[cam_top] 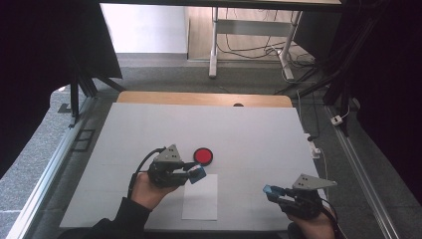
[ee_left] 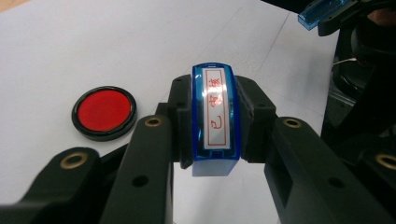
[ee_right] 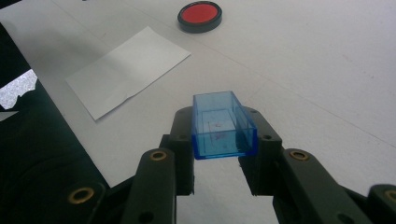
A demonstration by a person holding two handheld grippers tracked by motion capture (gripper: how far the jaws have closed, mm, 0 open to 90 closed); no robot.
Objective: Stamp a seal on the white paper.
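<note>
Left tongs [ee_left: 212,140] clamped on a blue stamp [ee_left: 215,122] above the table [cam_top: 259,129], beside the red ink pad [cam_top: 203,156]; its underside is hidden. White paper [cam_top: 200,197] between. Right tongs [ee_right: 223,154] clamped on the stamp's clear blue cap [ee_right: 223,125], its base hidden.

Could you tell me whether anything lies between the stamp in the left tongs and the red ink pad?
Nothing visible does. The stamp, clamped in the left tongs, hangs beside the ink pad, with only bare table between them.
</note>
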